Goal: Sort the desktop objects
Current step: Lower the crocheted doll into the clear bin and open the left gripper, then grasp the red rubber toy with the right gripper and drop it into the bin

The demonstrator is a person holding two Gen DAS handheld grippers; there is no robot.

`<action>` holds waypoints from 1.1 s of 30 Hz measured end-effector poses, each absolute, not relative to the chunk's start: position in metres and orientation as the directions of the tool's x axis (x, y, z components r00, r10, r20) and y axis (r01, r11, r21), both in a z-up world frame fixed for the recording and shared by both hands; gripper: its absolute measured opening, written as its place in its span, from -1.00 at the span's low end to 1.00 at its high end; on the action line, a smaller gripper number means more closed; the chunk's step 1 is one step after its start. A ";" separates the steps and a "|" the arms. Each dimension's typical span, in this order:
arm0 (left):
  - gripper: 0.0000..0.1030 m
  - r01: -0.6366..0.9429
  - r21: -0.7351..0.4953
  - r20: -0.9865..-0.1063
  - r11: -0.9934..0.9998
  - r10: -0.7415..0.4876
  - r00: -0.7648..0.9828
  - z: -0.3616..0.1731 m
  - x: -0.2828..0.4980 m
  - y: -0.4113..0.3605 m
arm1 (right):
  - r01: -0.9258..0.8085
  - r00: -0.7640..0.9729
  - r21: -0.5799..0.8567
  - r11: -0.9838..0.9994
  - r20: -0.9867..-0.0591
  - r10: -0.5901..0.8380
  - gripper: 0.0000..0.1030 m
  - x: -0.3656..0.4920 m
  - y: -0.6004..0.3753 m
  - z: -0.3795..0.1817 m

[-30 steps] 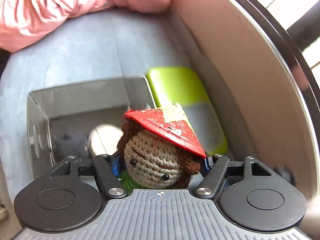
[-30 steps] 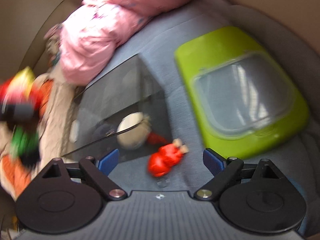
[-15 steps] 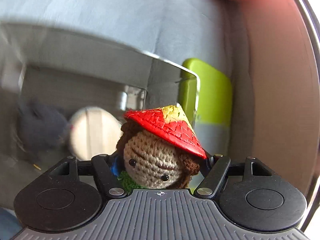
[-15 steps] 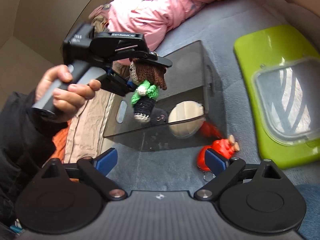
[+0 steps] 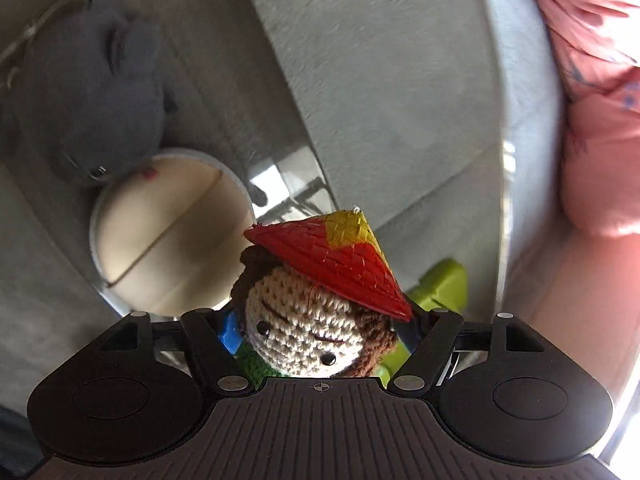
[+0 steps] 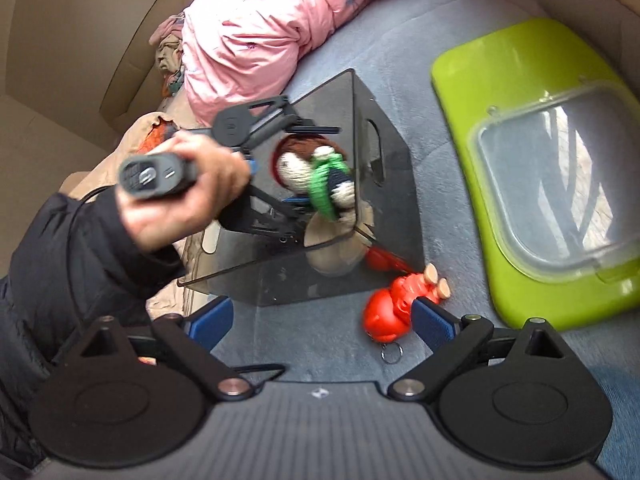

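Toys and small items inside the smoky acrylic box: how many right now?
2 resting inside: a grey plush and a round cream item beside it. The crochet doll hangs at the opening in the left gripper. Others may be hidden.

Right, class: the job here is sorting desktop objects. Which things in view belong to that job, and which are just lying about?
Part of the job:
- crochet doll, between the left gripper's fingers
- dark clear box
- round cream thing and grey soft toy inside the box
- red keyring figure by the right gripper

Just lying about:
- pink jacket
- green lid
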State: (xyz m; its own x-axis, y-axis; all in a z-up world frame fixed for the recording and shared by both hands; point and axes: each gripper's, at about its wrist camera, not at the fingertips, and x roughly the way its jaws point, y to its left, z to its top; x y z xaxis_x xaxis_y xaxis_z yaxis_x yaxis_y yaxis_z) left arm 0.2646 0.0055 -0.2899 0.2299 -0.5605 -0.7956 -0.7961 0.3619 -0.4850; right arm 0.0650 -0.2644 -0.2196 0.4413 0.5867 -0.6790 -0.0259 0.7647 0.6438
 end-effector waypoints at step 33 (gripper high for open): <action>1.00 0.166 -0.258 -0.885 0.952 -0.301 0.356 -0.116 0.134 0.010 | 0.321 0.447 0.581 0.748 -0.789 0.421 0.98 0.065 -0.272 -0.256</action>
